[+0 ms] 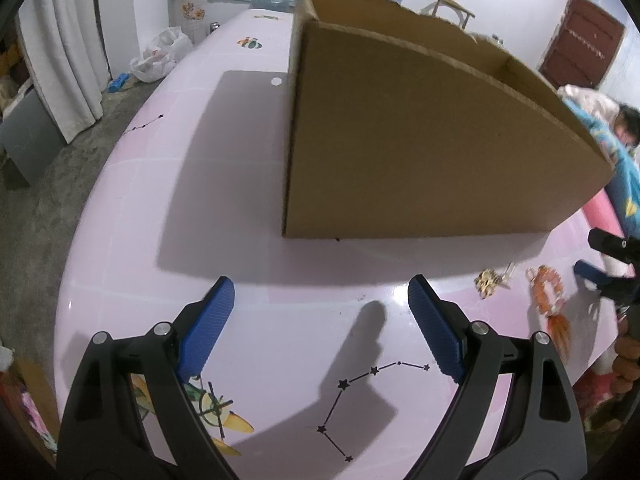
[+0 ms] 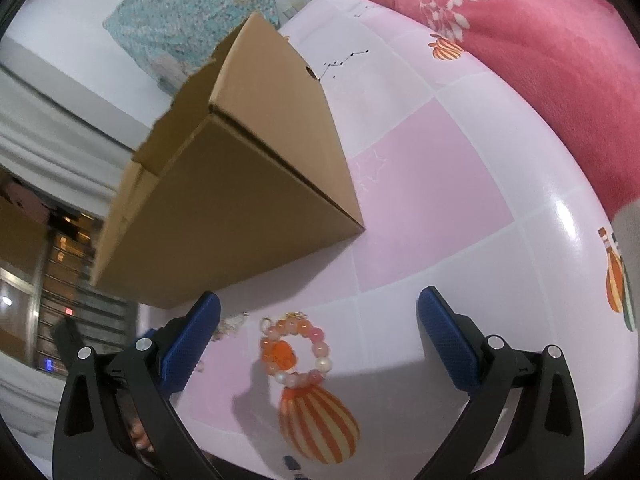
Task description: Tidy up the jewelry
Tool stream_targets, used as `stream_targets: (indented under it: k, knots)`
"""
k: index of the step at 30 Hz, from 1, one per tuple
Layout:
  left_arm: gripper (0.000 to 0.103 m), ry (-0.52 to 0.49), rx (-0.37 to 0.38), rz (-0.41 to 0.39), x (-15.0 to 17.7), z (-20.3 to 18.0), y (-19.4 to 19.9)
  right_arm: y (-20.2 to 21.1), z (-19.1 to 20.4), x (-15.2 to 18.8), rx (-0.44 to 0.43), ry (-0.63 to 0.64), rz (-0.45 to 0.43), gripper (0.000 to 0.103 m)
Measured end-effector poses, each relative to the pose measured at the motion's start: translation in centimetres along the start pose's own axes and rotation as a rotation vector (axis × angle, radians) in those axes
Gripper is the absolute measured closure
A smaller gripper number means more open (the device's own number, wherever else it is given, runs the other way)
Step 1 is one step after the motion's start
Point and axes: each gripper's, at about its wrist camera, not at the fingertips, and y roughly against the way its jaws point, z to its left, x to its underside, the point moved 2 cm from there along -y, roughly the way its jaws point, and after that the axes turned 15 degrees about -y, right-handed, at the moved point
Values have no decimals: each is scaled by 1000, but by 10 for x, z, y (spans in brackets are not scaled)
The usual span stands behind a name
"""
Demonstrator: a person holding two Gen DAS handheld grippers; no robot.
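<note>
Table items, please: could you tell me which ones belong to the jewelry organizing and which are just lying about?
For the job:
- orange bead bracelet
- small gold jewelry piece
- cardboard box

Lying about:
- plastic bag on the floor
- pink blanket

Pink-and-white checked tabletop (image 1: pixel 248 208) with printed balloons and constellations, white curtain (image 1: pixel 68 52) at left, grey floor (image 1: pixel 52 200), white walls, brown door (image 1: pixel 580 48), patterned teal cloth (image 2: pixel 192 12) hanging, red floral blanket (image 2: pixel 520 52) alongside.
</note>
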Motion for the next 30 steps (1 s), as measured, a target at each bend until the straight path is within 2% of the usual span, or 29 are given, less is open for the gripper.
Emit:
stream_targets:
  k: [6,8,13,18,25,27,30]
  knots:
    - [18,12,1,-126,6,9,40,34,3,7,-79,64,-70,7]
    - [18,0,15,-144,10,8,50,45,2,14,-107,89,-79,7]
    - [18,-64,90,-151,26,-15,61,58,2,32,-113,151,-70,17]
    - [19,-134,183,-125,30,-55,52,57,7,53,-20,231,-87,25]
    - [34,-274,279,-113,23,-105,40,42,6,54,86,259,-95,43]
    - [38,-324,281,-120,22,-118,38,34,11,53,148,297,-101,48]
    - [47,-377,236,-131,23,-126,38,24,19,51,190,347,-106,56]
